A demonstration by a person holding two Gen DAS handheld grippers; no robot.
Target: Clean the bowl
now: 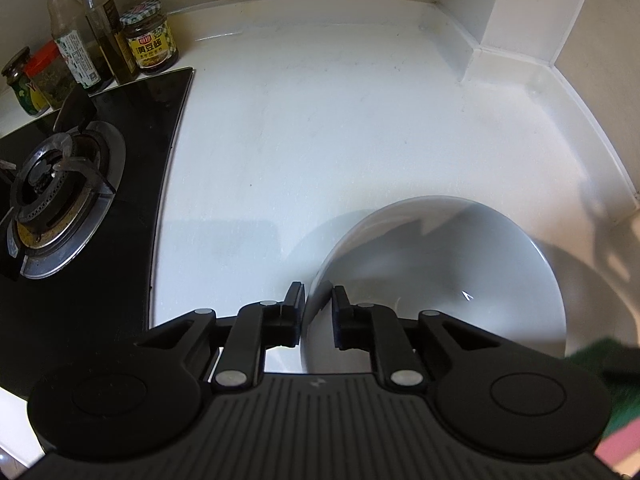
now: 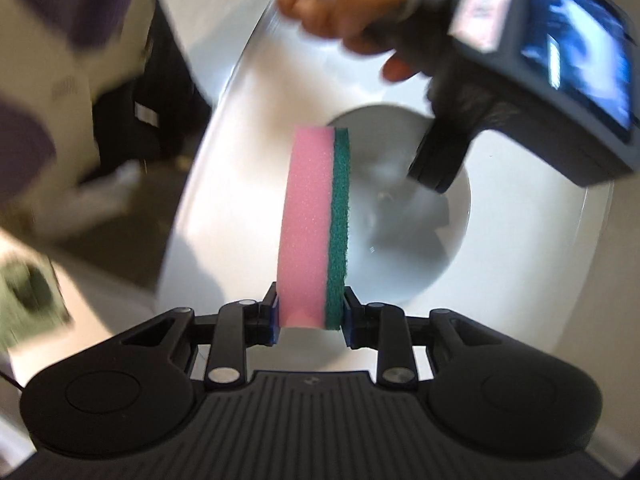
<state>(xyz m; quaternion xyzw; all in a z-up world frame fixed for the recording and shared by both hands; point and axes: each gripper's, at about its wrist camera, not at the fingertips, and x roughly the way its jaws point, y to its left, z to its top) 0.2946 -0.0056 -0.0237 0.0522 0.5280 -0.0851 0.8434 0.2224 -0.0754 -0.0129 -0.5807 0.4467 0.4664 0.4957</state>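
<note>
A white bowl [image 1: 440, 272] rests on the white counter [image 1: 320, 120], its left rim passing between the fingers of my left gripper [image 1: 317, 304], which is shut on that rim. In the right wrist view the same bowl [image 2: 400, 240] lies below and beyond a pink and green sponge [image 2: 308, 220]. My right gripper [image 2: 310, 312] is shut on the sponge, holding it upright on edge above the counter, just left of the bowl. The sponge [image 1: 612, 400] also shows at the lower right of the left wrist view. A person's hand [image 2: 340, 4] holds the left gripper's body [image 2: 560, 60].
A black gas stove [image 1: 60, 184] with a burner sits left of the bowl. Sauce jars and bottles [image 1: 150, 36] stand at the back left against the wall. A wall corner [image 1: 500, 40] juts out at the back right. The right wrist view is motion-blurred.
</note>
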